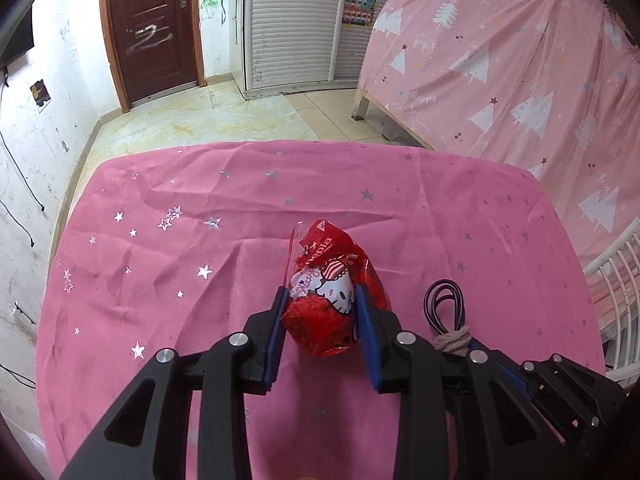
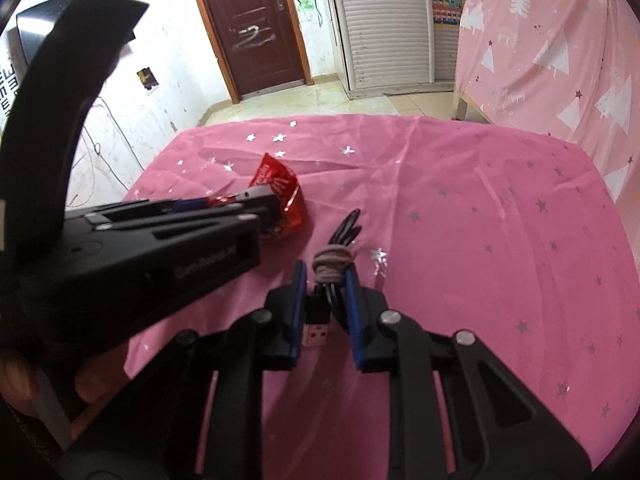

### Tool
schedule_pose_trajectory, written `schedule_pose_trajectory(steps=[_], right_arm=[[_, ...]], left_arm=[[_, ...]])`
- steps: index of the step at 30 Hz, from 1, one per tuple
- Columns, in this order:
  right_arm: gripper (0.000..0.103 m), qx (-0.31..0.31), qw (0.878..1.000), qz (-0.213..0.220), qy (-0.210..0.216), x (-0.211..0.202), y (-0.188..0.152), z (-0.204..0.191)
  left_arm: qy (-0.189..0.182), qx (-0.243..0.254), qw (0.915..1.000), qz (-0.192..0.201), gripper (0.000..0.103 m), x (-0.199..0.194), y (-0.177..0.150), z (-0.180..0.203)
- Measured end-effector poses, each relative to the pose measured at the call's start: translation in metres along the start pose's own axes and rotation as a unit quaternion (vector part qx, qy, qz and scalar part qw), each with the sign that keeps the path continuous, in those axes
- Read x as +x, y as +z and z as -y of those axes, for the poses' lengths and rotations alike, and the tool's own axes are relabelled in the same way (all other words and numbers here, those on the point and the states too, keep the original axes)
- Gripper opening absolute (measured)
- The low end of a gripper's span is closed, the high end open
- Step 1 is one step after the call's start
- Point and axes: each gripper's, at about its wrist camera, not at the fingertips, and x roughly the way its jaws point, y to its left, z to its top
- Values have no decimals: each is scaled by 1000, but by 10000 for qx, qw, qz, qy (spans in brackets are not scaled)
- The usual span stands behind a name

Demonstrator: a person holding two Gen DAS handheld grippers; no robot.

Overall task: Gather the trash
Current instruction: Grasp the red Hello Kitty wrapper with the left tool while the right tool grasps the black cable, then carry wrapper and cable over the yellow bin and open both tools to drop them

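A red Hello Kitty tissue packet point(image 1: 326, 296) lies on the pink star-print tablecloth point(image 1: 180, 216). My left gripper point(image 1: 322, 298) has its blue pads on both sides of the packet and is shut on it. The packet also shows in the right wrist view point(image 2: 280, 192), partly hidden behind the left gripper's body. A coiled black USB cable point(image 2: 334, 280) bound with a beige tie lies to the packet's right. My right gripper point(image 2: 324, 278) has its blue pads close on either side of the coil; the USB plug point(image 2: 316, 332) sits between the fingers.
The table's far edge point(image 1: 320, 144) drops to a tiled floor. A pink tree-print curtain point(image 1: 520, 60) hangs at the right, with a white rail point(image 1: 616, 272) beside the table. A brown door point(image 1: 152, 28) and a white louvred cabinet point(image 1: 296, 20) stand at the back.
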Motion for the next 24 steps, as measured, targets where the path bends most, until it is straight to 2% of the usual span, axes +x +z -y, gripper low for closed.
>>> schedule_pose_trajectory(steps=[9, 24], right_arm=[[17, 332, 9987, 391, 52, -27, -1, 24], [17, 919, 9912, 952, -62, -70, -18, 80]], left_arm=[[31, 151, 9996, 230, 27, -23, -2, 18], [-66, 707, 9962, 497, 27, -55, -8, 87]])
